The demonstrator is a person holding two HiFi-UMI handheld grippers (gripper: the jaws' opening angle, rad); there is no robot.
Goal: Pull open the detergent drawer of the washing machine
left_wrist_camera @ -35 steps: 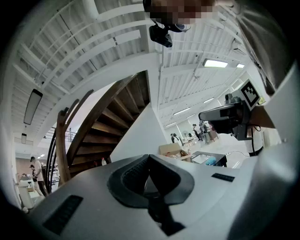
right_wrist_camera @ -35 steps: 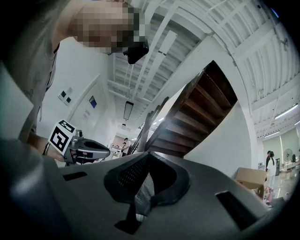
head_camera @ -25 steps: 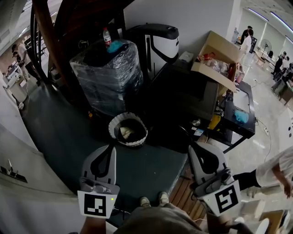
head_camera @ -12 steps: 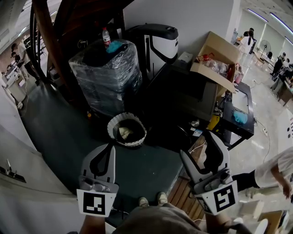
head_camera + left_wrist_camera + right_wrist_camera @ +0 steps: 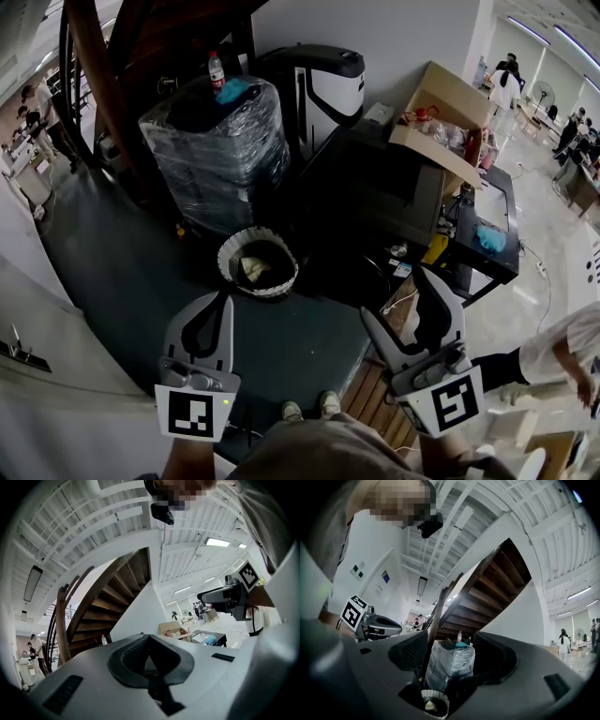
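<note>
A dark box-shaped appliance wrapped in clear plastic film stands on the dark floor mat, well ahead of both grippers; the right gripper view frames it between the jaws, far off. I can make out no detergent drawer on it. My left gripper hangs low at the left, jaws shut with nothing in them, their tips meeting. My right gripper is held low at the right, its jaws spread open and empty. Neither gripper touches anything.
A white ribbed basket with scraps sits on the mat between me and the wrapped appliance. A bottle stands on the appliance. Behind are a black-and-white machine, an open cardboard box, a black table and a wooden staircase. A person stands at right.
The right gripper's jaws went from shut to spread open. The left gripper stayed where it was, still shut.
</note>
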